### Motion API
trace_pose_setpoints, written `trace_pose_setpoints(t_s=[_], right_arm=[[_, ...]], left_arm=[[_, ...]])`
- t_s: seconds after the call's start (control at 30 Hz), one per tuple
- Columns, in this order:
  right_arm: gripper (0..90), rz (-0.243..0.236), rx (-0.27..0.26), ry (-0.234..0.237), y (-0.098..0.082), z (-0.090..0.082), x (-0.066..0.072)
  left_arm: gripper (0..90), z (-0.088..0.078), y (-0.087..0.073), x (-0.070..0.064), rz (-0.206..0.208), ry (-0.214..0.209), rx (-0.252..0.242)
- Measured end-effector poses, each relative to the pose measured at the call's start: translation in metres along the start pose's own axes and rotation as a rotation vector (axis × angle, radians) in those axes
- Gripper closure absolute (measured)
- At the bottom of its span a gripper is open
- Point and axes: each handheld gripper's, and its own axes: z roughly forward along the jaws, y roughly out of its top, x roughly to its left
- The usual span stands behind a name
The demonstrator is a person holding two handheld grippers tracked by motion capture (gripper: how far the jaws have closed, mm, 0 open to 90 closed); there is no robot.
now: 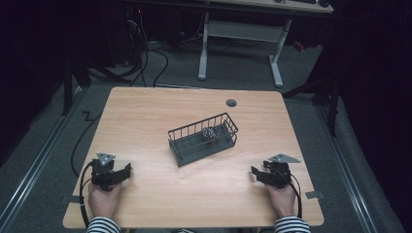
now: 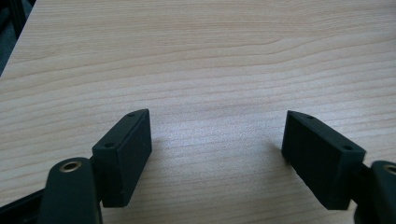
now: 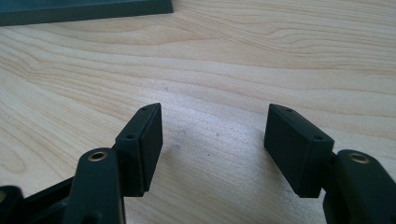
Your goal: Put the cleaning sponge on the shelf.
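1. We see the wooden table (image 1: pixel 160 194) carrying everything: a dark wire basket (image 1: pixel 190 147) sits near its middle, turned at an angle, and our two grippers rest near the front edge, one at each side.
2. The basket holds a small metallic-looking object (image 1: pixel 210 133) towards its far right end; the high view is too coarse for us to say what it is, perhaps a crumpled or coiled piece.
3. The left gripper (image 1: pixel 122 174) lies at the near left, well apart from the basket. In its own view the left gripper (image 2: pixel 217 140) has its jaws standing wide apart over bare wood, holding and touching nothing.
4. The right gripper (image 1: pixel 256 173) sits at the near right, also apart from the basket. Its own view shows the right gripper (image 3: pixel 212 135) with jaws parted, nothing between them, and the basket's flat base edge (image 3: pixel 84 10) lying farther off.
5. What could go wrong, in our judgement: the basket is light and skewed, so a jaw catching a wire on the way in could push or tip it. The small object lies low behind the wires, so a reach from the side could snag, and a shallow pinch could let it slip.
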Motion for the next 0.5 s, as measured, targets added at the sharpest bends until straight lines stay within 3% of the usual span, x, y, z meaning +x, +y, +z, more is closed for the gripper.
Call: trace_pose_setpoints(t_s=[0.17,0.5], right_arm=[[34.1,-0.084,0.008,-0.05,-0.0004,0.0036,0.0102],[34.0,-0.084,0.008,-0.051,-0.0004,0.0037,0.0105]], left_arm=[[24.5,0.0,0.0,0.0,0.0,0.0,0.0],[25.7,0.0,0.0,0.0,-0.003,0.004,-0.002]])
